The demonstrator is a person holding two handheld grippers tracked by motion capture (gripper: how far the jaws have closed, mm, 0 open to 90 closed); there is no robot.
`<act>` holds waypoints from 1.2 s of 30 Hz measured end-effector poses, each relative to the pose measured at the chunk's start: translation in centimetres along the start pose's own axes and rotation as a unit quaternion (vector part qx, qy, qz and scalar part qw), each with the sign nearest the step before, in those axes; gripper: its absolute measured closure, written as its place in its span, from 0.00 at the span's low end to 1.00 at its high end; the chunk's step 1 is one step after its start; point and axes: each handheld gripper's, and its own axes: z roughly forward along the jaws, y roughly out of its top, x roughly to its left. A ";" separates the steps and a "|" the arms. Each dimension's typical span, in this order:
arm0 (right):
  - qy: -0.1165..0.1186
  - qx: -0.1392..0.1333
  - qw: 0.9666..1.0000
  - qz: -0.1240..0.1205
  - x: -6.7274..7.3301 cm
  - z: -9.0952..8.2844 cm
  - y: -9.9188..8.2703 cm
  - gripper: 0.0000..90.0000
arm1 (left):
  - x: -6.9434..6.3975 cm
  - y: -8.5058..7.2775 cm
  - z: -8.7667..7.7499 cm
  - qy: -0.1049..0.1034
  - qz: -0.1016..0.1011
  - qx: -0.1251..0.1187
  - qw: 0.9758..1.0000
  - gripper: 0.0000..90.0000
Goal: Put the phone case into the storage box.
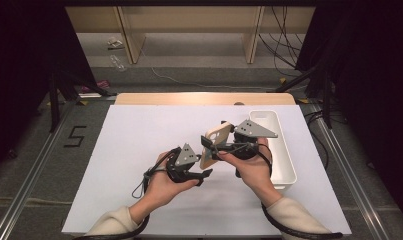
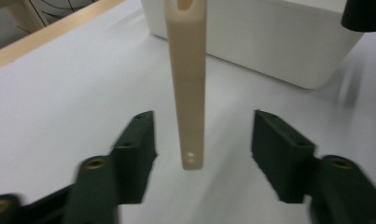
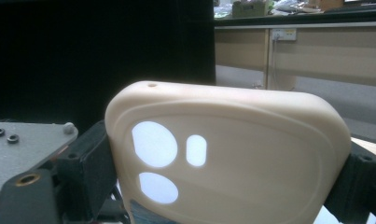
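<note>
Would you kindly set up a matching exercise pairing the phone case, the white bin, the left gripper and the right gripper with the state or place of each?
Things:
1. phone case
2. white bin
3. left gripper
4. right gripper

States or places:
A. jaws apart, pads clear of the case's edge
B. stands on the table at the right side
C. cream-coloured, held up off the table
D. jaws closed on the case's two sides

Pairs: 1-C, 2-B, 3-A, 4-D
</note>
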 end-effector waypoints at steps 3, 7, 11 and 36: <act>-0.001 -0.001 1.000 0.000 0.0 -0.1 0.1 0.15 | 0.0 0.1 -0.6 0.006 0.002 0.011 1.000 0.17; -0.003 -0.003 1.000 -0.002 -0.1 -0.1 0.2 0.15 | 0.1 -0.1 -1.3 0.016 0.010 0.021 1.000 0.01; -0.004 -0.002 1.000 -0.002 -0.2 -0.2 0.2 0.15 | 0.2 -0.7 -2.2 0.027 0.024 0.025 0.999 0.00; -0.015 0.000 1.000 -0.003 -0.8 -0.5 0.6 0.15 | 1.4 -3.2 -5.7 0.049 0.009 0.025 0.998 0.00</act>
